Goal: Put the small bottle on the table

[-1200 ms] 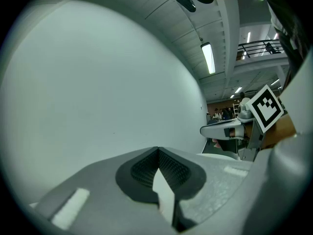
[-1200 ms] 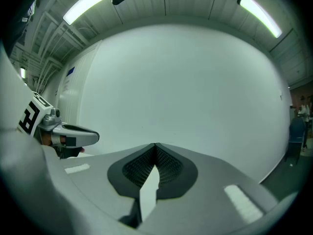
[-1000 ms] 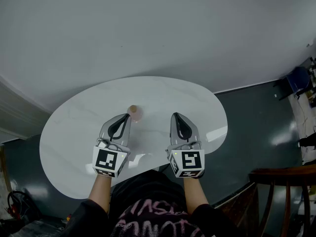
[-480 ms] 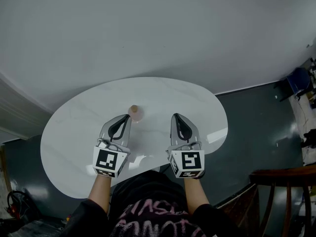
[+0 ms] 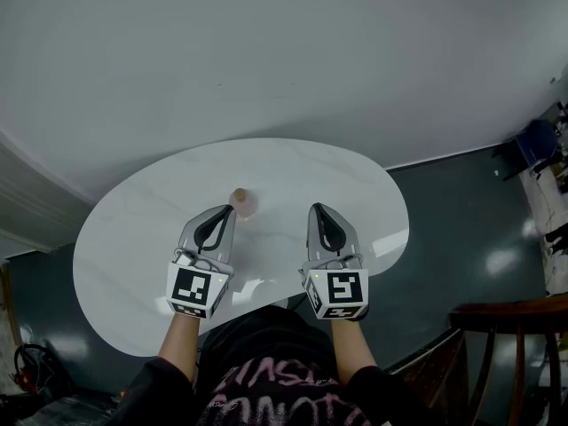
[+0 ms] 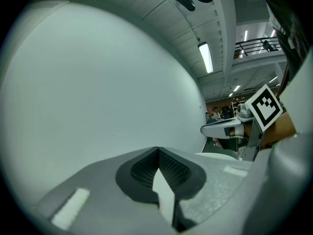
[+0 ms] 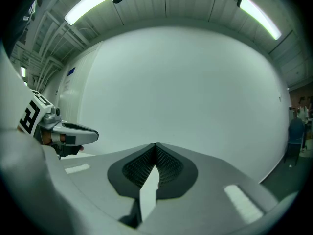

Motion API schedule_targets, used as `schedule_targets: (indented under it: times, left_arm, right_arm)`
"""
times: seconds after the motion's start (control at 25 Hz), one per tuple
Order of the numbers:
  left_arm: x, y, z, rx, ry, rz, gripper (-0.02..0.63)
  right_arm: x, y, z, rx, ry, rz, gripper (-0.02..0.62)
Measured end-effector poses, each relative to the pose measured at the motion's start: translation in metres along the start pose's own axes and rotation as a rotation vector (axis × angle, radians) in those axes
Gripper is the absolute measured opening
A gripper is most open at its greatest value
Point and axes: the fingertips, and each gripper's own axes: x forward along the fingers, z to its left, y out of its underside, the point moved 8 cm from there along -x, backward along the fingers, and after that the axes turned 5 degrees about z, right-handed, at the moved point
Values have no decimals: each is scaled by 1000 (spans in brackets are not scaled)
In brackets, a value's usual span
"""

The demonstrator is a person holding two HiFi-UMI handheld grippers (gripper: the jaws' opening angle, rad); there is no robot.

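A small pinkish bottle (image 5: 240, 202) with a brown cap stands upright on the white oval table (image 5: 133, 229), just beyond and a little right of my left gripper (image 5: 224, 210). That gripper is shut with nothing in it, tip close to the bottle but apart from it. My right gripper (image 5: 318, 208) hovers over the table to the right, also shut and empty. In the left gripper view the jaws (image 6: 157, 153) meet at the tips against the pale wall. The right gripper view shows the same, jaws (image 7: 155, 148) closed, with the other gripper (image 7: 66, 131) at the left.
A pale wall rises behind the table. Dark floor surrounds it. A wooden chair (image 5: 506, 327) stands at the lower right, and a blue object (image 5: 537, 140) sits at the far right edge. The person's dark shirt (image 5: 271, 380) is at the table's near edge.
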Motion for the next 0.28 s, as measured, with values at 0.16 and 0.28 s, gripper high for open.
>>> schedule_targets:
  times: [0.16, 0.28]
  left_arm:
    - [0, 0, 1, -3, -2, -1, 2]
    - [0, 2, 1, -5, -3, 0, 2]
  right_arm:
    - [0, 0, 1, 0, -2, 0, 6]
    - [0, 2, 1, 1, -1, 2, 6]
